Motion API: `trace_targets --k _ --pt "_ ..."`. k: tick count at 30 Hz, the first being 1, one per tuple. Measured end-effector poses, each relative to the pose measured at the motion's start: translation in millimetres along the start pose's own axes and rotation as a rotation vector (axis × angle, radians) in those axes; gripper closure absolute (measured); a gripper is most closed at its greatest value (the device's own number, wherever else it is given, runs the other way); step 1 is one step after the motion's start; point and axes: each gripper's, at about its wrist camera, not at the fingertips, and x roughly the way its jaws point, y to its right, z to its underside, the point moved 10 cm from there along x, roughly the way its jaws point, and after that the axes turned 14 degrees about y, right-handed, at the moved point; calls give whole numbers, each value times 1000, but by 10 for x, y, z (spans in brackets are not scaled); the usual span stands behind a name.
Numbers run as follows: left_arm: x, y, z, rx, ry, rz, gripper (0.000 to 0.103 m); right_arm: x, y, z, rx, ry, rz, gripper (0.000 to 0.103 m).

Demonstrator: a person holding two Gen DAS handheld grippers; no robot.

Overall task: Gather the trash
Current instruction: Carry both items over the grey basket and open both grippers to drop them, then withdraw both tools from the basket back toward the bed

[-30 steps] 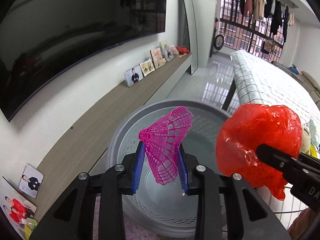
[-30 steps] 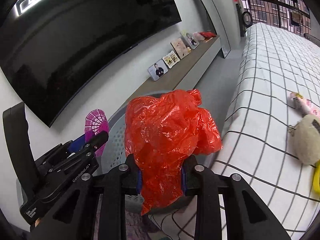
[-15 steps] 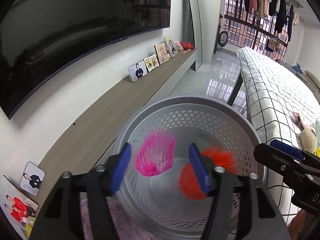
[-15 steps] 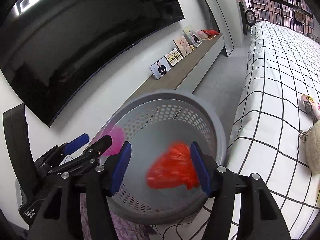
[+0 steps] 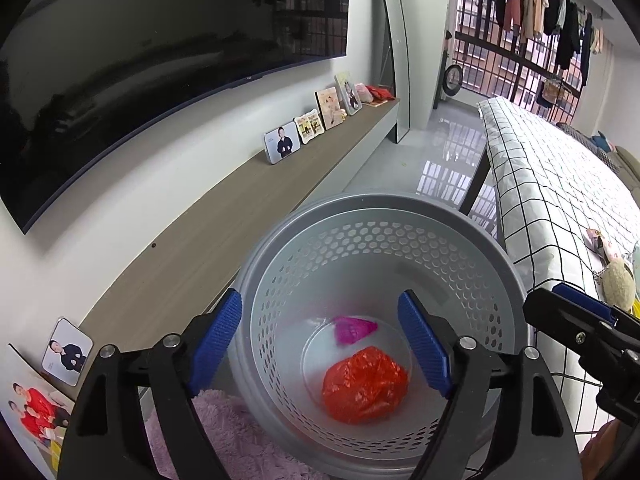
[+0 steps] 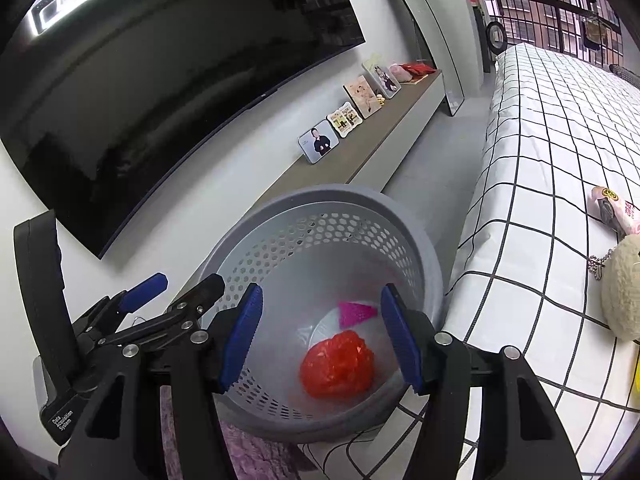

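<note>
Left tongs (image 5: 322, 344): we find the jaws wide and opening, nothing between them; a second ago they pinched the pink shuttlecock.
Right tongs (image 6: 322, 336): we find the jaws parted and empty; a second ago they clamped the red bag.
Pink shuttlecock (image 5: 354, 329): now on the basket floor, toward the far side.
Red bag (image 5: 364, 390): crumpled on the basket floor, just in front of the shuttlecock; half a second ago both were blurred in mid-fall.
Basket (image 5: 376, 208): grey, perforated, below both tongs, between the wooden shelf (image 5: 224, 232) and the checked bed (image 5: 540, 184).
Rug (image 5: 224, 436): pink, fluffy, at the basket's near side.
</note>
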Motion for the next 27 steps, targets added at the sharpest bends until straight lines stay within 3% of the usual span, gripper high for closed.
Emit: trace_targets --k 12,27 --pt "-99 17 -38 6 16 -5 22 -133 16 -27 2 22 1 44" --pt "-265 252 -49 31 39 38 15 -426 181 -21 7 59 77 42"
